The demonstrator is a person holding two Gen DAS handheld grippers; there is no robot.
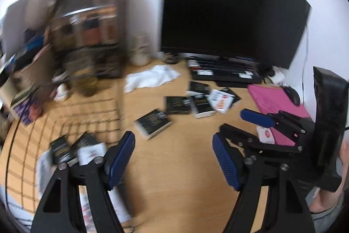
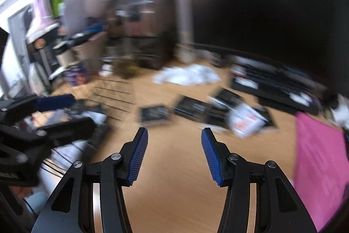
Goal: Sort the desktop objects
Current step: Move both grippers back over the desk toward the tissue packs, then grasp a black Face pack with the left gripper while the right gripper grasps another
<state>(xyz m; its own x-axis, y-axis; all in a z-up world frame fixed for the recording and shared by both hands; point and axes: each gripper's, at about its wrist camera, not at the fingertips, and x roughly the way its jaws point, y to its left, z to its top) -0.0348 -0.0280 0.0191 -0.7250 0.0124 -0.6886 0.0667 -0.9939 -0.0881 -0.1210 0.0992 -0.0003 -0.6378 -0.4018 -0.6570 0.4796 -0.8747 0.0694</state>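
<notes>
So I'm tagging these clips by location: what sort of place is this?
Most likely a home or office desk. A large dark monitor stands over a black keyboard on a wooden desktop, with a mouse and small black packets scattered about.

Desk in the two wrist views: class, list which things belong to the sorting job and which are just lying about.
For sorting:
black packets
white and red sachet
wire basket
left gripper, open
right gripper, open

Lying about:
monitor
keyboard
white cloth
pink folder
mouse
</notes>
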